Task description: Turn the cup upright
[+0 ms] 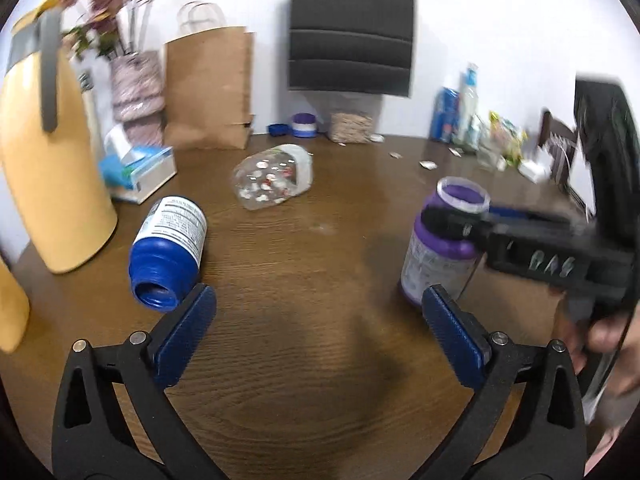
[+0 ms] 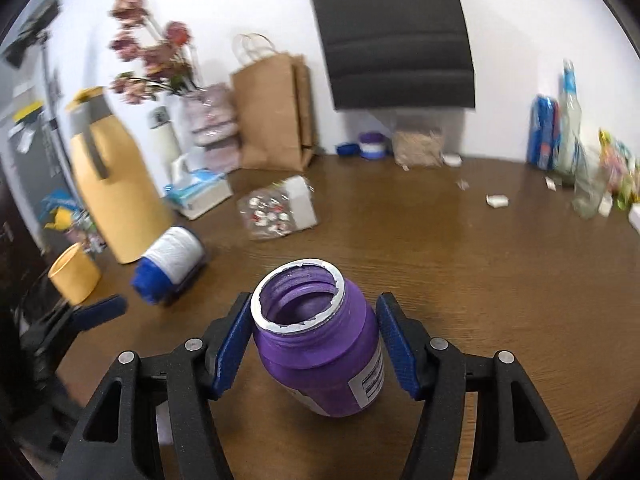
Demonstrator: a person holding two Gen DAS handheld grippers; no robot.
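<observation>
A purple open bottle [image 2: 320, 340] stands upright on the brown table [image 2: 460, 280], mouth up. My right gripper [image 2: 316, 344] brackets it; the left pad [image 2: 232, 344] touches its neck, the right pad [image 2: 400, 344] stands slightly off, so the jaws look open. The bottle also shows in the left wrist view [image 1: 440, 248] with the right gripper's fingers [image 1: 456, 216] at its neck. A blue bottle [image 1: 168, 252] lies on its side, mouth toward me, just left of my open, empty left gripper [image 1: 316, 320]. It also shows in the right wrist view [image 2: 170, 268].
A clear patterned jar [image 1: 272, 176] lies on its side mid-table. A yellow pitcher [image 1: 52, 152], tissue box [image 1: 136, 172], flower vase [image 1: 136, 84] and paper bag [image 1: 208, 88] stand at the left and back. Bottles and packets [image 1: 468, 108] crowd the back right. A yellow cup [image 2: 74, 276] stands at left.
</observation>
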